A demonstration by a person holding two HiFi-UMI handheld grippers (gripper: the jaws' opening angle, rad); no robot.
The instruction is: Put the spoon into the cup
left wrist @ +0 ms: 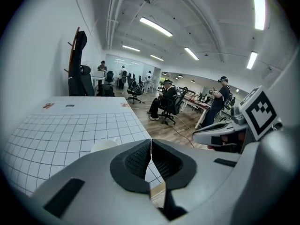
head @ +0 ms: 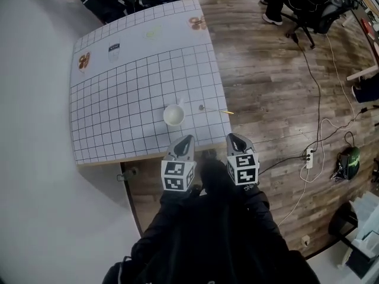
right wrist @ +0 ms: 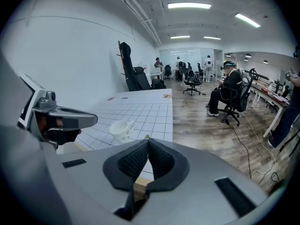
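A white cup stands upright near the front edge of the gridded table. To its right lies a small spoon, with its handle pointing toward the table's right edge. My left gripper hovers over the front edge just below the cup, jaws shut and empty. My right gripper is beside it, level with the table's front right corner, also shut and empty. The cup with its handle shows in the right gripper view, and a bit of the spoon peeks above the jaws. Only the cup's rim shows in the left gripper view.
Printed marks lie along the table's far edge. To the right is wooden floor with cables and a power strip. Seated people and office chairs are further off. A white wall runs along the left side.
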